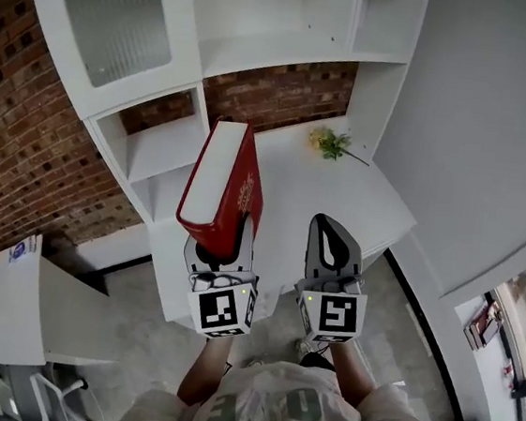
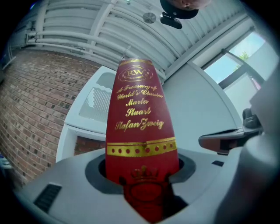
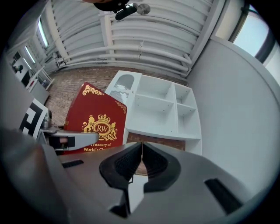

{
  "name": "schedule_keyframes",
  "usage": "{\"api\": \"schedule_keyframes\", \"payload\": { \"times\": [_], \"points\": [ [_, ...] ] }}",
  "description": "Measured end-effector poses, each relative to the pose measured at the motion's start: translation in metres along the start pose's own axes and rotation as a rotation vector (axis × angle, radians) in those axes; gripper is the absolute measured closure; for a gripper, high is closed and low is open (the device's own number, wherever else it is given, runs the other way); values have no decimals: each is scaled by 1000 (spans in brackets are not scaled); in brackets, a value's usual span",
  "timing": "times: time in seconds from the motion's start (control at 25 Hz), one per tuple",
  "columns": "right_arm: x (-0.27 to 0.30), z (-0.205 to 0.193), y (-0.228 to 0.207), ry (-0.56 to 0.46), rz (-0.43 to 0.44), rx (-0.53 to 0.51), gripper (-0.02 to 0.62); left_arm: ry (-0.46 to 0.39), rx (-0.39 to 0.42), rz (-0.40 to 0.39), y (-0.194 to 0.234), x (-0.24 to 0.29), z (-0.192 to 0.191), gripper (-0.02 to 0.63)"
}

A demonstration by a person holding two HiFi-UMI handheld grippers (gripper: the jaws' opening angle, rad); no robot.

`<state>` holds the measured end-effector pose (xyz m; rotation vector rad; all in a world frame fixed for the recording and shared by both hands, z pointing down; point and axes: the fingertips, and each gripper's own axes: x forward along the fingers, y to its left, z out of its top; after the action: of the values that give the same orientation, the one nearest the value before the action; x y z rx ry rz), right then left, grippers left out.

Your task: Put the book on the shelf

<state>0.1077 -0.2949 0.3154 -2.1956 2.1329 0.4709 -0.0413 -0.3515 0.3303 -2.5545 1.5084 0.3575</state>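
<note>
The left tool [image 1: 223, 246] pinches only the bottom end of the tall red book [image 1: 224, 183], which sticks up ahead of it near the shelf [image 1: 281, 51], so it could tip or slip out while the right tool [image 1: 331, 228], pressed together and empty beside it, gives no help.

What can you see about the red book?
The red book is a thick hardcover with gold lettering, a gold crest and a gold band on its spine, and white page edges. It stands upright in the air, spine facing the left gripper, whose jaws clamp its lower end. Nothing else touches it. The white shelf stands beyond it.
</note>
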Motion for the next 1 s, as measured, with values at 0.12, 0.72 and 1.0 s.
{"api": "schedule_keyframes", "payload": {
  "times": [0.12,0.72,1.0],
  "points": [
    [12,-11,-21,-9,65,10,578,-11,17,58,-14,11,-3,360],
    [47,-31,-105,-52,290,29,578,84,57,285,-65,86,4,360],
    [55,-16,-117,-101,326,43,578,-11,210,316,-71,124,82,360]
  ]
}}
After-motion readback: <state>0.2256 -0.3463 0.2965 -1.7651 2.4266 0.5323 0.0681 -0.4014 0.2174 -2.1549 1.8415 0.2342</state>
